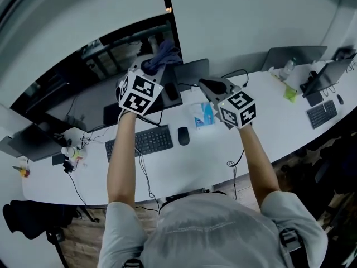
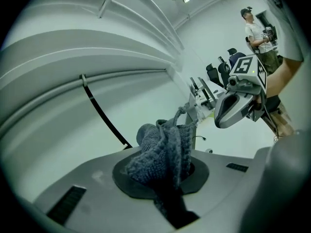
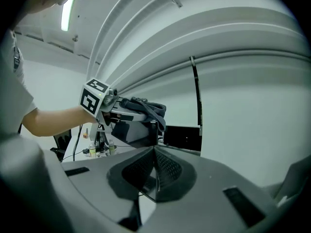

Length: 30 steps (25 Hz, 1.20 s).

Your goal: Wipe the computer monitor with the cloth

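Left gripper: I hold it raised, and its fingers are clamped on the cloth, with the knit bunched up between the 2 pads.
Cloth: grey-blue and knitted, it stands in a crumpled heap above the pads, and 1 twisted corner pokes upward.
Cloth's place: from the head view it sits at the upper right corner of the monitor. I cannot tell whether it touches the glass.
Monitor: it is a wide dark screen at the back of the desk, against the pale wall, and its surface shows reflections.
Right gripper: its fingers are pressed together along 1 line with nothing between them. I hold it up beside the left one, the 2 apart.
Right gripper's place: from the head view it hangs above the desk, just right of the second screen and over a blue-and-white packet.
Second screen: smaller and dark, it stands just right of the monitor.
Keyboard: black, it lies on the desk in front of the monitor, below my left forearm.
Mouse: black, it lies just right of the keyboard.
Background: the left gripper view shows 1 person standing far off beyond the right gripper.
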Tool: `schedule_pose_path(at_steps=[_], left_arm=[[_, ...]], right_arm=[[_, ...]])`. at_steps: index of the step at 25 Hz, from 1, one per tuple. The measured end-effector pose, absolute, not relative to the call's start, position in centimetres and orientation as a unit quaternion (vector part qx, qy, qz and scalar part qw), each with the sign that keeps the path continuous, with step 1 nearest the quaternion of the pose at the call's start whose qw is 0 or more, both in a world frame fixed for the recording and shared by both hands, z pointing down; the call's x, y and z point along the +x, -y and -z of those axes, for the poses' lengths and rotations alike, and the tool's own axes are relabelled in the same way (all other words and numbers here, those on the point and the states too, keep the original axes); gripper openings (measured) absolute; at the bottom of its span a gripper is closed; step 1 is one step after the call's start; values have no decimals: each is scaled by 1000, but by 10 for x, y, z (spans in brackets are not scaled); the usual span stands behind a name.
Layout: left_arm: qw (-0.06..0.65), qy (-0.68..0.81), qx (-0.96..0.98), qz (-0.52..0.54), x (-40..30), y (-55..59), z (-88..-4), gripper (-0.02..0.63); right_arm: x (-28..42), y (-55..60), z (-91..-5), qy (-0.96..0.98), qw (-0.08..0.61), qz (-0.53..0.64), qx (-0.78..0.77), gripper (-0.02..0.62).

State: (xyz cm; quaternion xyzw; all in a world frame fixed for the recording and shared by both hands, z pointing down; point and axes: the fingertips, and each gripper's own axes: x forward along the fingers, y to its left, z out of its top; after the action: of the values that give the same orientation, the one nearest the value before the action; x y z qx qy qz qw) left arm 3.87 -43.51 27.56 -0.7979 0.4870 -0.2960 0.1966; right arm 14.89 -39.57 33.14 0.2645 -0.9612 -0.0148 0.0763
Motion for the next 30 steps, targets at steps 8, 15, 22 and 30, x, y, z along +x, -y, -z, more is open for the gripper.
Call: schedule_pose_path(at_steps=[8, 15, 22, 30], left_arm=[[178, -487, -806, 286, 17, 428, -276, 51], [143, -500, -815, 254, -20, 418, -271, 51], [145, -500, -816, 252, -60, 401, -274, 51], [139, -514, -809, 250, -117, 375, -279, 51]], right_arm=[[116, 392, -337, 966, 84, 13, 246, 2], [84, 384, -333, 967, 85, 17, 240, 2], [37, 373, -327, 967, 71, 13, 245, 2], [-24, 353, -327, 968, 82, 20, 238, 2]])
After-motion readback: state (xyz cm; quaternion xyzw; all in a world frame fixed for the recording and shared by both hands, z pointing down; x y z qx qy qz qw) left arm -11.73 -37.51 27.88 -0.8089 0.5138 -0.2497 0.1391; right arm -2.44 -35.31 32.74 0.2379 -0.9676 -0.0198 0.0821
